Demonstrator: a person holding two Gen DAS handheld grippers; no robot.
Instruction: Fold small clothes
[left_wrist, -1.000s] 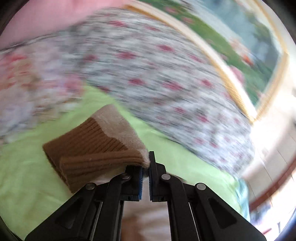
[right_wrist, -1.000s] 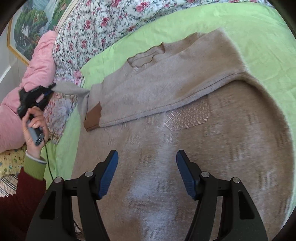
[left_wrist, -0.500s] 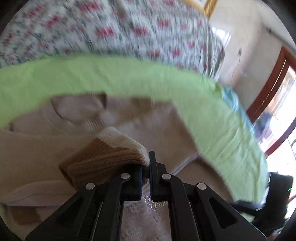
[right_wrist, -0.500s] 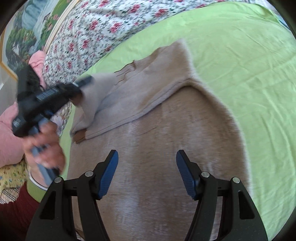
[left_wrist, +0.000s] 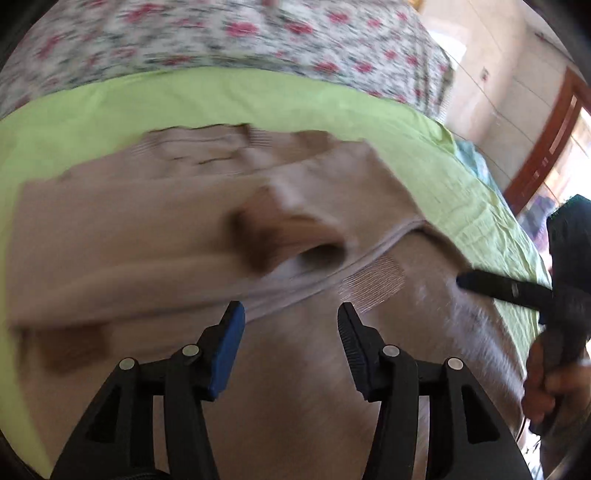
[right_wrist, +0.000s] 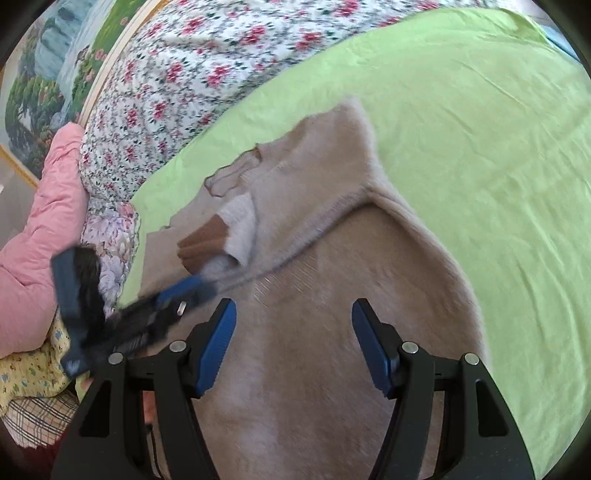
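Observation:
A beige knit sweater (left_wrist: 295, 387) (right_wrist: 325, 369) lies spread on a lime green sheet (right_wrist: 480, 129). Its sleeve with a brown ribbed cuff (left_wrist: 273, 232) (right_wrist: 203, 243) lies dropped across the sweater's chest. My left gripper (left_wrist: 290, 314) hovers just short of that cuff, its jaws opening with nothing between them. It also shows in the right wrist view as a blurred left gripper (right_wrist: 184, 291) low at the left. My right gripper (right_wrist: 291, 314) stands open over the sweater's body, holding nothing. In the left wrist view the right gripper (left_wrist: 498, 288) enters from the right edge.
A floral quilt (right_wrist: 184, 74) and a pink pillow (right_wrist: 33, 240) lie along the bed's far side, with a framed landscape picture (right_wrist: 40, 81) behind them. A wooden door frame (left_wrist: 543, 136) stands beyond the bed. A person's hand (left_wrist: 546, 380) grips the right tool.
My left gripper carried the brown-cuffed sleeve in over the sweater, came down, and let it go; its jaws went from shut on the cuff to open. The right gripper shifted slightly.

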